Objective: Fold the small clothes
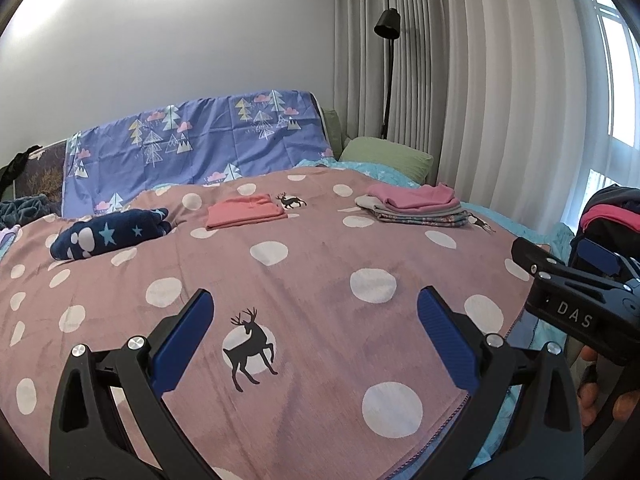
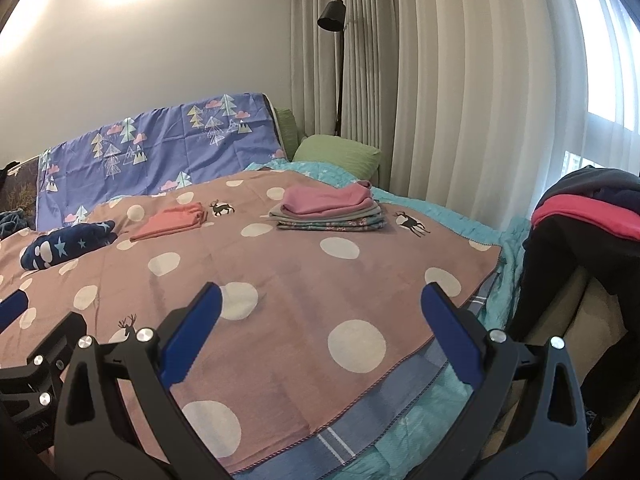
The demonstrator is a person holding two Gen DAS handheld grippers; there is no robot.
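Observation:
A pink dotted blanket [image 1: 320,280] with deer prints covers the bed. On it lie a folded coral garment [image 1: 245,212] [image 2: 170,222], a stack of folded clothes [image 1: 416,206] [image 2: 330,208] with a pink piece on top, and a rolled navy star-print garment [image 1: 110,238] [image 2: 66,248]. My left gripper [image 1: 314,306] hangs open over the blanket's near part with nothing between its fingers. My right gripper [image 2: 320,300] is also open and holds nothing; it shows at the right edge of the left wrist view [image 1: 560,272].
A pile of dark and red clothes [image 2: 580,208] sits in a basket right of the bed. A green pillow [image 2: 340,156], a purple tree-print sheet [image 2: 160,148], a black floor lamp [image 2: 334,16] and grey curtains [image 2: 460,100] stand behind. The teal bedspread edge [image 2: 496,280] drops at right.

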